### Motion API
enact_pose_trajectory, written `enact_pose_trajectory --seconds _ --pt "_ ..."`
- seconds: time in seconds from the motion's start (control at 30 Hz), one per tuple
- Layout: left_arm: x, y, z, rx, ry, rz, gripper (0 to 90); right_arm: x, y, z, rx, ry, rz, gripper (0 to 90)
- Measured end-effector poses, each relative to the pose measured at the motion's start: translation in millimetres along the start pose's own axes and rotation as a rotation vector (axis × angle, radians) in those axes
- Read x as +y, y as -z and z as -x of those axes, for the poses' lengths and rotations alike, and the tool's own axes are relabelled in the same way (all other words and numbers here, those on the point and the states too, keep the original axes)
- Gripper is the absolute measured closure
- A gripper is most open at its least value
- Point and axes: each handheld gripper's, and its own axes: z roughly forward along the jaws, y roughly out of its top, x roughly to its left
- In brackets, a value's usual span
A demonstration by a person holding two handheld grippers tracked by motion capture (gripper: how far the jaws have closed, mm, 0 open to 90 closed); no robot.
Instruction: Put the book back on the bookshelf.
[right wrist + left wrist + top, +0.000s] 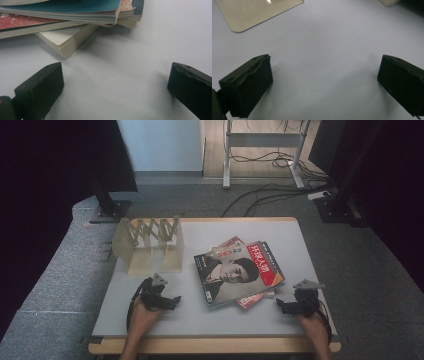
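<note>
Right gripper view shows your right gripper (115, 87) with its two black jaws spread wide and nothing between them, only bare pale grey tabletop (160, 35). Just ahead of the jaws lies the untidy stack of paperback books and magazines (75, 15), its lowest cream-edged corner nearest the left jaw but apart from it. Left gripper view has your left gripper (324, 85) released just as wide over bare table, with the rounded foot of the translucent cream plastic expanding book rack (257, 12) ahead. High view places the stack (240, 272) mid-table, the rack (150, 242) standing just left of it, the left gripper (172, 301) near the front edge below the rack, and the right gripper (281, 306) at the stack's front right corner.
</note>
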Motion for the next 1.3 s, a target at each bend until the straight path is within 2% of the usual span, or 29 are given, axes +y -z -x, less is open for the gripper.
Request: enact_pose_trajectory --seconds 0.17,0.3,0.5,0.67,0.9,1.3 --pt "0.0 0.6 -0.9 -0.007 0.007 0.003 0.0 0.1 0.3 -0.2 -0.001 0.003 0.000 0.3" --pt "-0.3 2.2 -4.0 -0.033 0.018 0.020 0.0 0.2 0.6 -0.3 0.001 0.005 0.001 0.8" --pt "6.1 4.8 -2.4 -0.051 -0.003 0.037 0.9 0.0 1.9 0.0 0.009 0.006 0.006 1.8" --pt "19.6 7.4 4.1 -0.098 -0.036 0.068 0.9 1.3 6.1 1.0 0.008 0.004 0.019 1.7" --pt "42.9 6.6 15.7 -0.135 -0.105 0.073 0.3 10.0 16.0 1.1 0.015 0.009 0.060 1.5" --pt "77.1 -2.8 21.7 -0.188 -0.161 0.069 0.3 24.2 15.5 -2.0 0.020 0.043 0.065 1.5"
